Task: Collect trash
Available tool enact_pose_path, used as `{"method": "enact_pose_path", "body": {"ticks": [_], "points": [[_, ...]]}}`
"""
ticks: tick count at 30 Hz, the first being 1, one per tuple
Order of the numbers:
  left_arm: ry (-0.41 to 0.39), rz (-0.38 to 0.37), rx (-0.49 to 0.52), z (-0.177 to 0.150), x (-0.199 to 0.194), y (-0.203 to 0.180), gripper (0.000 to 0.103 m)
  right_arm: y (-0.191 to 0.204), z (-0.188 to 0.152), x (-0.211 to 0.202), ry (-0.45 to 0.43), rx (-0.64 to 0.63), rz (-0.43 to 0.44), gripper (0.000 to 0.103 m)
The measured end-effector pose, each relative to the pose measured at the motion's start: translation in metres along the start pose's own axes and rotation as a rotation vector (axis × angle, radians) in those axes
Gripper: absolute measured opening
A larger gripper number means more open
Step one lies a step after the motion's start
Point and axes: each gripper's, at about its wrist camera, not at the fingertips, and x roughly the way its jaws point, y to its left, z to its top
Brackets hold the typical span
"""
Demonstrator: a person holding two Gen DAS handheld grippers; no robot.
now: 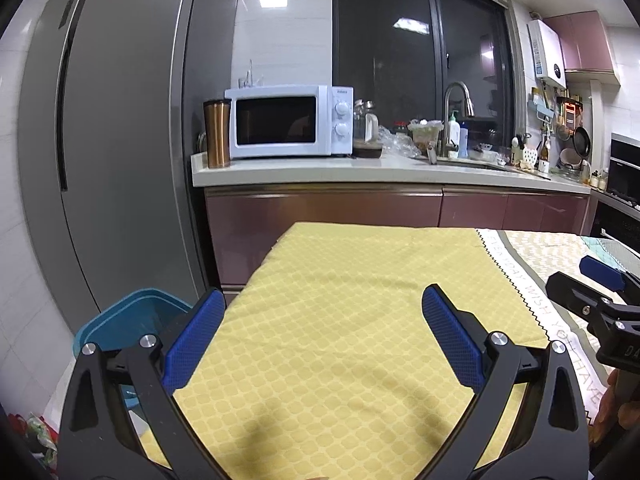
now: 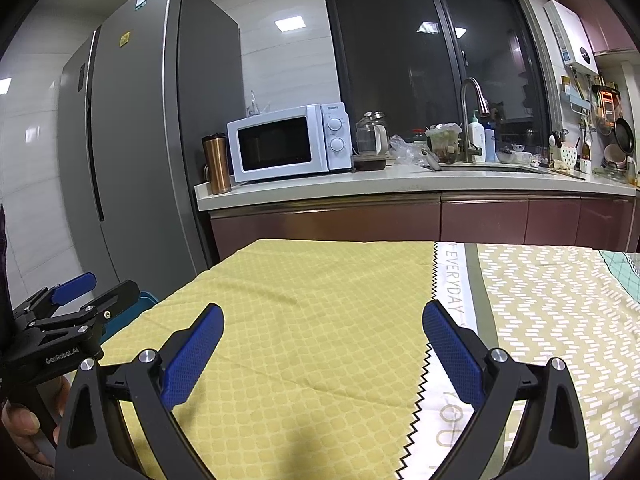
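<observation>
Although the job was to collect trash, I could see no loose scrap on the table (image 1: 360, 320) in either view, so I could not say where the trash lay. Nearest to a candidate was the clutter at the bottom left of the left view (image 1: 38, 436), red and green, low beside the table and too blurred to name. If it was wrappers or film, I judged it would be light, soft and crushable, prone to slip or spring out of a pinch, and best taken at a bunched fold, not a flat edge. That was a guess, not something I saw.

Just beside the table's left edge stood a blue bin (image 1: 132, 320), its rim showing behind the left tool; I took it for the place where trash should go.

Yellow cloth (image 2: 312, 340) covered the near part of the table, with a patterned cloth (image 2: 560, 320) lying to its right.

My left tool (image 1: 322, 340) hung above the yellow cloth with its jaws wide apart and nothing between them. My right tool (image 2: 323, 350) hung near the seam of the two cloths, jaws equally wide and bare. Each tool showed at the edge of the other's view.

Beyond the table ran a counter (image 2: 400, 184) carrying a microwave (image 2: 288, 142), with a fridge (image 2: 152, 120) to the left.
</observation>
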Motion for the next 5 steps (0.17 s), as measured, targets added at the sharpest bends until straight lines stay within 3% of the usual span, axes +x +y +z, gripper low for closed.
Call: {"method": "enact_pose_path", "body": {"ticks": [5], "points": [[0.108, -0.045, -0.033, 0.005, 0.031, 0.004, 0.097, -0.011, 0.001, 0.004, 0.039, 0.019, -0.013, 0.096]]}}
